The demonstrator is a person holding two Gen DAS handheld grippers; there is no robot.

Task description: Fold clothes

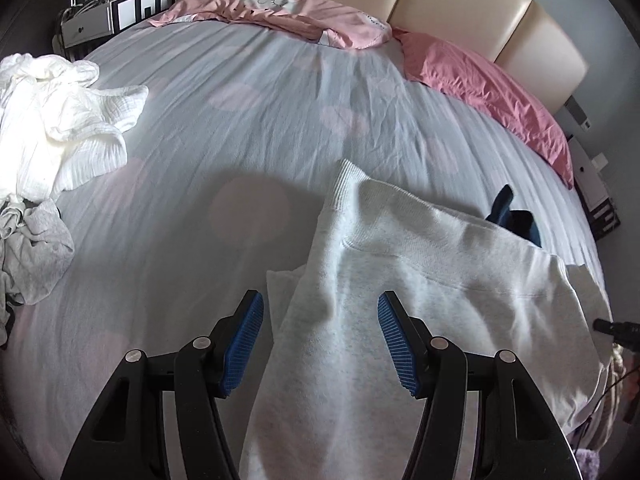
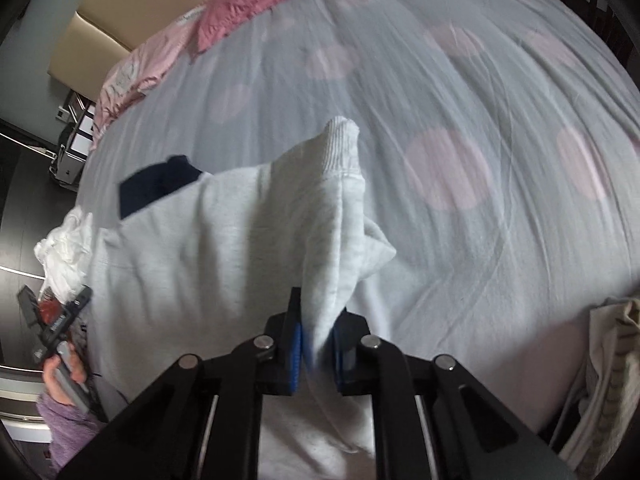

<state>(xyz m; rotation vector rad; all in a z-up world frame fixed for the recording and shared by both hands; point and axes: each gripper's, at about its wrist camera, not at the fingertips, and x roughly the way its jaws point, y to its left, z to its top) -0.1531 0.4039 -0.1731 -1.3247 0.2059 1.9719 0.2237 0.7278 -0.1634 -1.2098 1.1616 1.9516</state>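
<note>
My right claw (image 2: 316,356) is clamped on a fold of the grey sweatshirt (image 2: 224,232), the cloth pinched between the blue pads (image 2: 295,356). My left claw (image 1: 320,344) stands about half open above the same sweatshirt, with cloth between the pads but neither pad touching it, so it holds nothing. The sweatshirt lies on the bed (image 1: 248,128) near its edge, one ribbed cuff (image 2: 342,140) sticking up from the sleeve I have hold of.

I judge I am at the sleeve fold: one side gripped, the other not yet. Next I need to lower the left claw and close it on the cloth, then carry the sleeve across the body and lay it flat. Other clothes (image 1: 60,128) wait in a heap well apart.
</note>
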